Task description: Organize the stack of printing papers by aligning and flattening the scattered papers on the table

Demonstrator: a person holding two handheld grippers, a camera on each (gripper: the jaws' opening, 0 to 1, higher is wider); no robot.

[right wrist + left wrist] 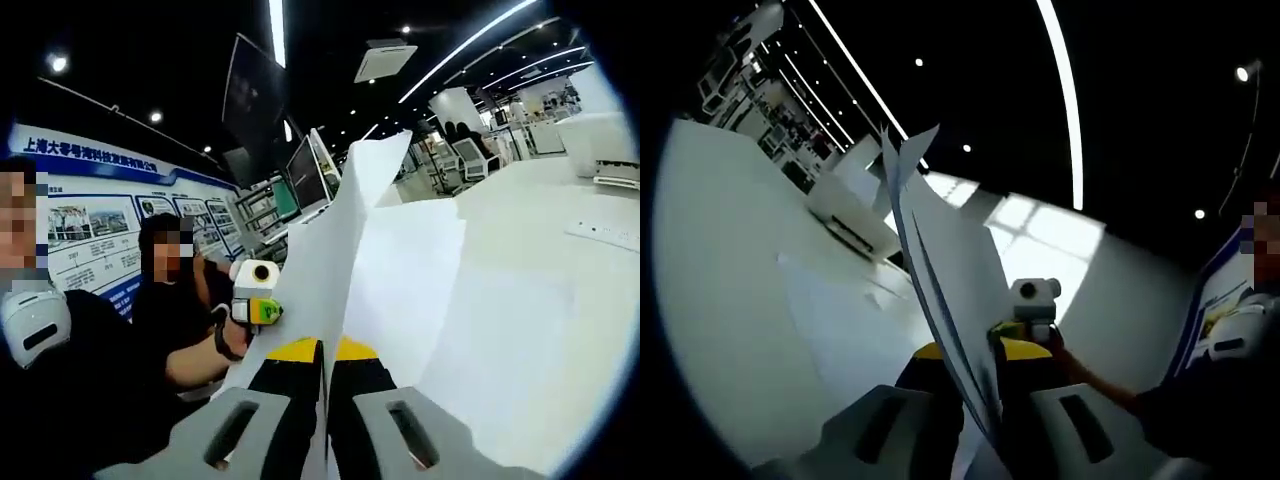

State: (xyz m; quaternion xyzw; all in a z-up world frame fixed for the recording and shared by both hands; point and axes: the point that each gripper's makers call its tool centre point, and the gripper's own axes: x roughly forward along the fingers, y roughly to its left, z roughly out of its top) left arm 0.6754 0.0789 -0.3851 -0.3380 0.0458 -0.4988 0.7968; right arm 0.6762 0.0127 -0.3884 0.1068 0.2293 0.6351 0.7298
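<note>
A stack of white printing papers (950,260) stands edge-on between my left gripper's (980,400) jaws, which are shut on its lower edge; the sheets fan apart at the top. In the right gripper view the same papers (390,270) rise from my right gripper (325,385), also shut on them. The sheets are held up off the white table (750,290), uneven at their upper corners. Beyond the paper in the left gripper view, the right gripper (1032,318) grips the far side. The left gripper (255,298) likewise shows past the sheets in the right gripper view.
A white box-shaped machine (852,212) sits at the table's far end. A flat strip-like item (608,234) lies on the table (540,330) to the right. People (175,300) stand close on the left by a blue wall poster (90,215). A person's hand (1090,375) holds the right gripper.
</note>
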